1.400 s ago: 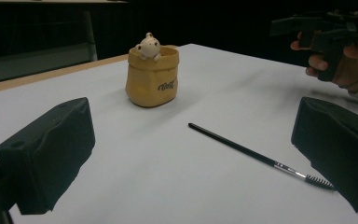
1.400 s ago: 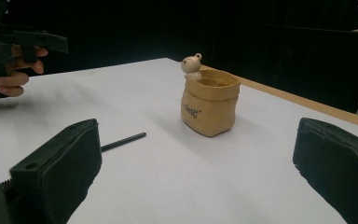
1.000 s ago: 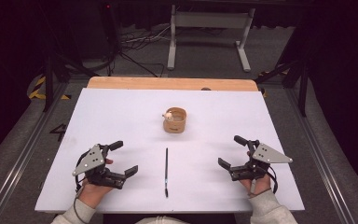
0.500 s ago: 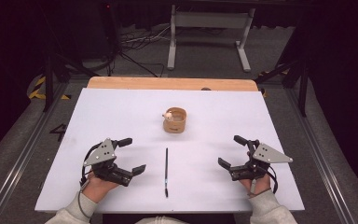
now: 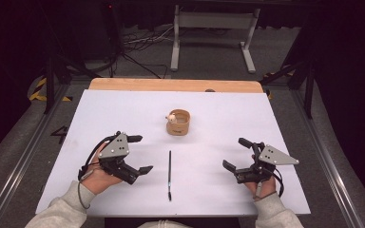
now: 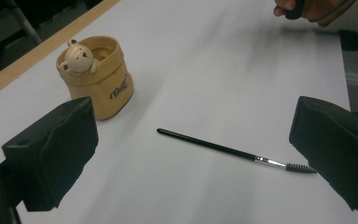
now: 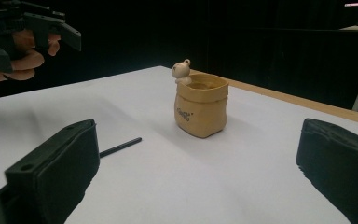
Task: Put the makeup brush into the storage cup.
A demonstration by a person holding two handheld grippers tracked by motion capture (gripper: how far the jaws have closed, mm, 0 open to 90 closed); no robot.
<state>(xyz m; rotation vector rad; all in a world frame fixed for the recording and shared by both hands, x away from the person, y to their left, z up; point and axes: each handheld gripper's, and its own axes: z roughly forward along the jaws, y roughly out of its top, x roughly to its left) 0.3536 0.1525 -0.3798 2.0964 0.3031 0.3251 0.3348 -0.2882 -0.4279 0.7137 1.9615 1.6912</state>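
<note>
A thin black brush [image 5: 169, 173] with a small bristled tip lies on the white table [image 5: 266, 118], pointing away from me, between my two hands. Its bristled end [image 6: 300, 167] sits near one jaw in the left gripper view. A tan pot with a small bear figure on its rim [image 5: 178, 122] stands upright beyond the brush, near the table's middle. My left gripper [image 5: 141, 154] is open, just left of the brush, holding nothing. My right gripper [image 5: 236, 153] is open too, farther off on the brush's right, and empty. The pot [image 7: 201, 109] sits between its jaws at a distance.
A wooden strip [image 5: 171, 85] runs along the table's far edge. Beyond it, a grey metal stand [image 5: 211, 28] and loose cables [image 5: 138, 45] sit on the dark floor. Rails run down both sides of the table.
My left gripper has moved to the right, closer to the brush, and a little forward. The right gripper, brush and pot have stayed put.
</note>
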